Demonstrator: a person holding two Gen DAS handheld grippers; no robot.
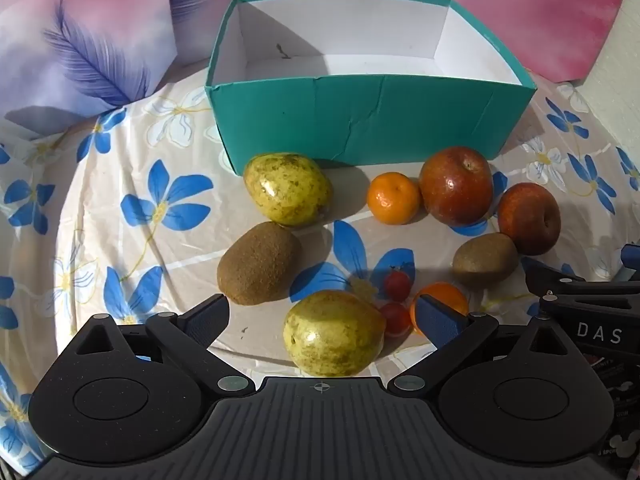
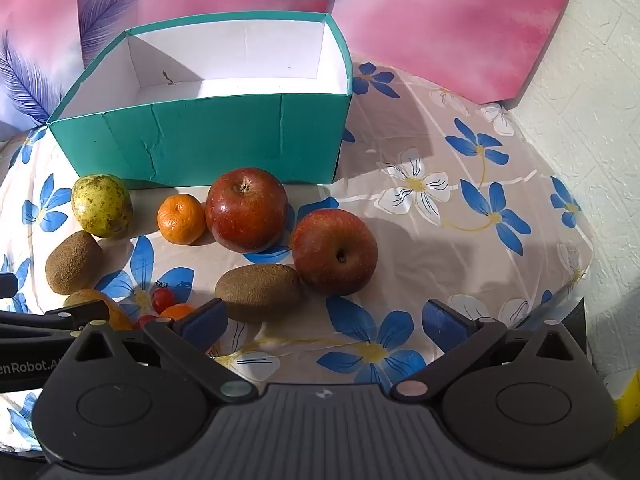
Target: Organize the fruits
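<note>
A teal box (image 1: 360,120) with a white, empty inside stands at the back; it also shows in the right wrist view (image 2: 224,140). In front lie two pears (image 1: 288,190) (image 1: 334,334), two kiwis (image 1: 258,264) (image 1: 484,260), two apples (image 1: 456,186) (image 1: 528,218), two mandarins (image 1: 394,198) (image 1: 444,300) and two cherry tomatoes (image 1: 397,285). My left gripper (image 1: 322,320) is open, with the near pear between its fingers. My right gripper (image 2: 326,322) is open and empty, just before a kiwi (image 2: 258,292) and an apple (image 2: 334,252).
A flowered cloth (image 2: 440,208) covers the table. Pink and purple feather-print panels (image 1: 100,40) stand behind the box. A white wall (image 2: 592,100) is at the right. The right gripper's body (image 1: 592,312) shows at the left view's right edge.
</note>
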